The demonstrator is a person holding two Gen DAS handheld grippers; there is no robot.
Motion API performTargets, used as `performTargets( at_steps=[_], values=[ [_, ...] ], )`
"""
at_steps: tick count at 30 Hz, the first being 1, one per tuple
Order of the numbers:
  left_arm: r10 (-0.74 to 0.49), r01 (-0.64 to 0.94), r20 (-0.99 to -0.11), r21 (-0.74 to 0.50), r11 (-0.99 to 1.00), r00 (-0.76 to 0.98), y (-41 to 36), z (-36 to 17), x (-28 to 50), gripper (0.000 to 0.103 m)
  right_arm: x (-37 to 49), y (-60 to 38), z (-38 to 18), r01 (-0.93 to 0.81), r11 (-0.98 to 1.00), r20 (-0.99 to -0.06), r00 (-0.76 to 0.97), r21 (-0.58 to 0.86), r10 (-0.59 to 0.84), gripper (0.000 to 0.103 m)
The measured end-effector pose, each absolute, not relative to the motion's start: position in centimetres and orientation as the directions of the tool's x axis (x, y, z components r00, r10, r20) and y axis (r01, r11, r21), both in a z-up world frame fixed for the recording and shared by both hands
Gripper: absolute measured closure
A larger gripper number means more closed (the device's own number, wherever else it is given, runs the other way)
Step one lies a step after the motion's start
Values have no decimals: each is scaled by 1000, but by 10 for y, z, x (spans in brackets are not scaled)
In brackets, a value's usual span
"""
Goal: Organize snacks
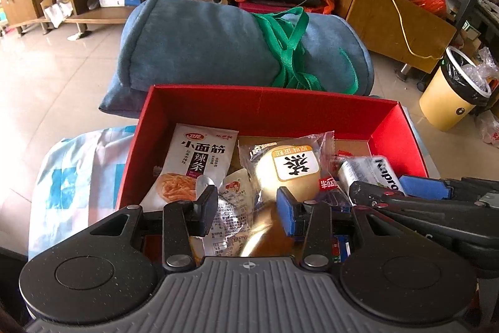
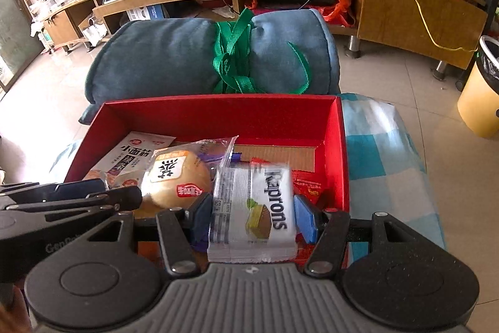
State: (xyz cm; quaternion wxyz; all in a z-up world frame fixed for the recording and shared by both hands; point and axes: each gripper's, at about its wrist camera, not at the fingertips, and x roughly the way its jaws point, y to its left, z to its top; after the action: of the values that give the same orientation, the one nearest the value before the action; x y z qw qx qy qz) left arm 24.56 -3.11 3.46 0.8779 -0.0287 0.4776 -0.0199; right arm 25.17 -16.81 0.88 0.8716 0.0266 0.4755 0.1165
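An open red box (image 1: pixel 265 105) (image 2: pixel 218 111) holds several snack packets. My left gripper (image 1: pixel 246 206) is shut on a clear-wrapped round bun (image 1: pixel 287 170) over the box's left half. Beside it lie a white spicy-strip packet (image 1: pixel 199 158) and a small silver packet (image 1: pixel 230 208). My right gripper (image 2: pixel 252 219) is shut on a white Kaprons wafer packet (image 2: pixel 252 208) over the box's right half, pads pressing both its sides. A red packet (image 2: pixel 307 186) lies under it. Each gripper shows in the other's view: the right one (image 1: pixel 389 192), the left one (image 2: pixel 124 197).
A rolled blue blanket (image 1: pixel 218 49) tied with a green strap (image 1: pixel 290 52) lies just behind the box. A blue-and-white checked cloth (image 2: pixel 380 152) lies under the box. A yellow bin (image 1: pixel 452 92) stands at the right on the tiled floor, before a wooden cabinet (image 1: pixel 393 21).
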Motion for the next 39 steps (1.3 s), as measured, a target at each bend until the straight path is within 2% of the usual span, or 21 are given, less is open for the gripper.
performTargets(
  at_steps=[8, 17, 22, 39],
  values=[
    [-67, 3, -836, -78, 997, 544, -29, 37, 246, 50, 252, -167, 6, -179, 973, -832, 510, 146, 219, 48],
    [-52, -11, -820, -71, 997, 570, -22, 46, 241, 32, 244, -170, 22, -171, 974, -813, 540, 146, 217, 39],
    [-29, -24, -811, -53, 998, 584, -16, 51, 231, 22, 235, -171, 27, -160, 977, -810, 548, 144, 209, 38],
    [-61, -44, -828, -103, 994, 557, -1, 48, 167, 13, 161, -171, 45, -159, 972, -788, 570, 174, 234, 34]
  ],
)
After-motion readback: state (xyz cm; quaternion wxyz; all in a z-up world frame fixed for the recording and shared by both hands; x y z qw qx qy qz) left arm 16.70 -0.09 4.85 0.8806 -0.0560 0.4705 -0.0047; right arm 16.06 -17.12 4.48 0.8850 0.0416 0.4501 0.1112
